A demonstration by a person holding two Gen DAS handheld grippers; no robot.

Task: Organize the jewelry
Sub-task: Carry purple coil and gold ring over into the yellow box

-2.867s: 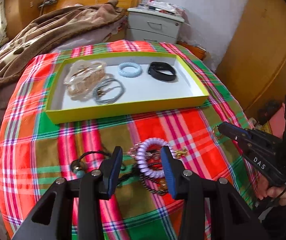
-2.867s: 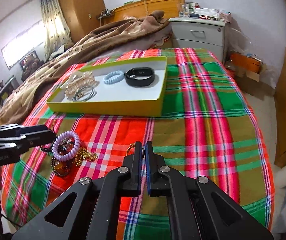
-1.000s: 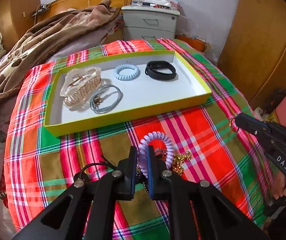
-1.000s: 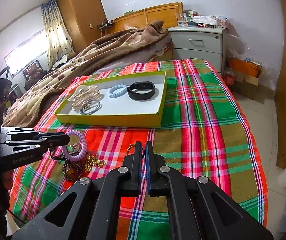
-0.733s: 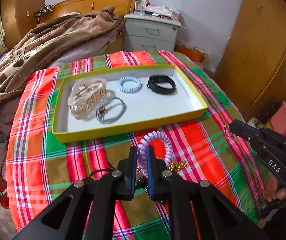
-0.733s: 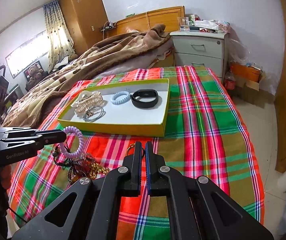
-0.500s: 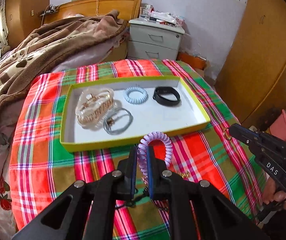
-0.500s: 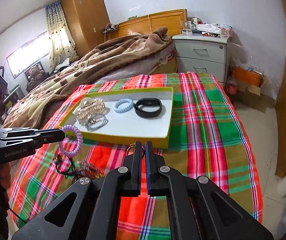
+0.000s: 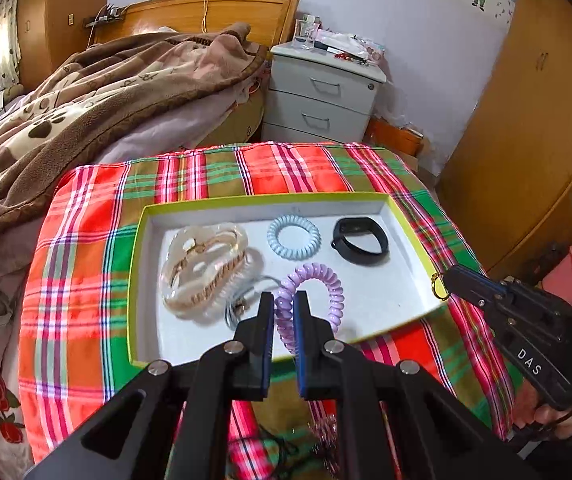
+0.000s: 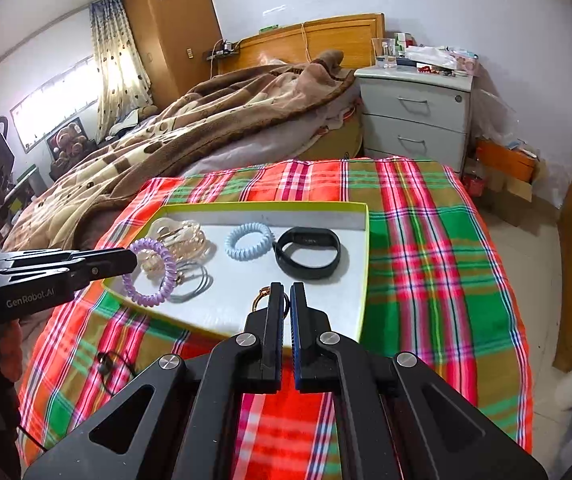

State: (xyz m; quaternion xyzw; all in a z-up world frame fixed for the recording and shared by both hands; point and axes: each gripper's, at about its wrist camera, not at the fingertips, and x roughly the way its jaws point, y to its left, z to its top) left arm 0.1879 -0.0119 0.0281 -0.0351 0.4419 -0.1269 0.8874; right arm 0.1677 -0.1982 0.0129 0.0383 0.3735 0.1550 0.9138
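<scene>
The left hand-held gripper (image 9: 284,304), clenched on a purple coil hair tie (image 9: 313,292), hangs it over the near half of the yellow-rimmed tray (image 9: 135,280), apparently so that letting go drops it onto bare floor beside the claw clip (image 9: 201,268). The right hand-held gripper (image 10: 287,294), clamped on a small gold ring (image 10: 261,297), is poised over the tray's near edge. The blue coil tie (image 9: 294,237) and black band (image 9: 360,241) already lie toward the tray's far wall.

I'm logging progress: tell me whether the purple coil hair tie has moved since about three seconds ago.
Yes. The purple coil hair tie, then lying on the plaid cloth short of the yellow tray, now hangs over the tray's white floor, clamped in the left gripper.
</scene>
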